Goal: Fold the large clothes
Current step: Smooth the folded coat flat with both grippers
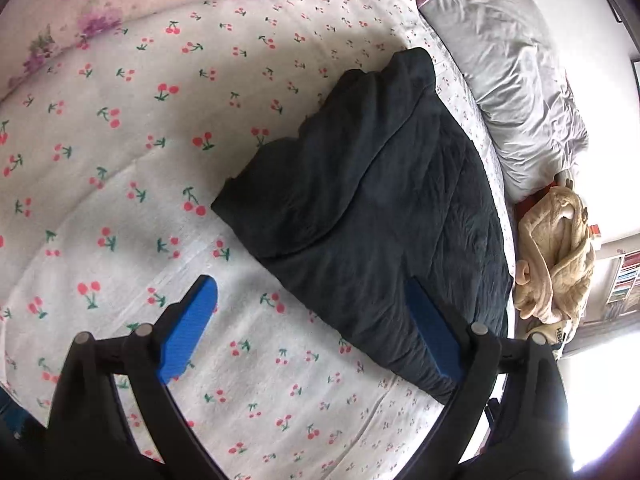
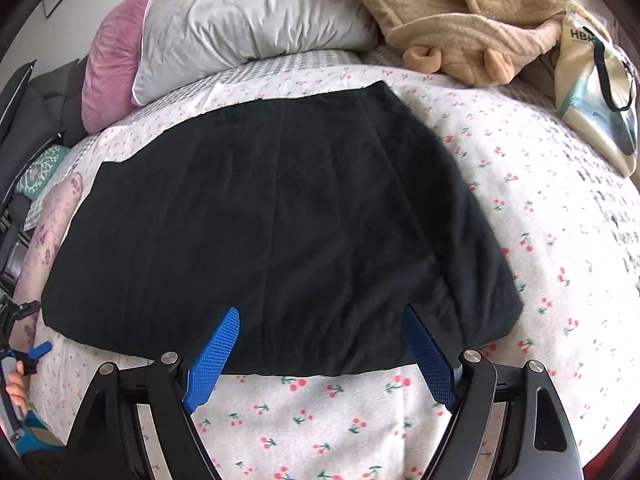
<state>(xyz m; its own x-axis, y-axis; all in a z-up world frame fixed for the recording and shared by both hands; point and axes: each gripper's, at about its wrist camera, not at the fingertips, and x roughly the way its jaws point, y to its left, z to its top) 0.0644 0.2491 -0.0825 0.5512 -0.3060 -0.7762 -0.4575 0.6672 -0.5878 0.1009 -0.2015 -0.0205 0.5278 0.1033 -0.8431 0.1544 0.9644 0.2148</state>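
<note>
Garment (image 2: 276, 220), dark and folded flat, lies mid-bed on the cherry-print sheet (image 2: 520, 208). Your right gripper (image 2: 320, 316) hangs spread over its near edge; your left gripper (image 1: 312, 288), also spread, straddles its corner, pinching nothing.

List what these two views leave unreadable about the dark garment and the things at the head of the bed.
- Dark garment: right wrist view, too dark to show folds or type.
- Its near corner: left wrist view, behind the left gripper finger.
- Tote bag: lettering cut off by a strap.
- Beige fleece: bunched; kind unclear.
</note>
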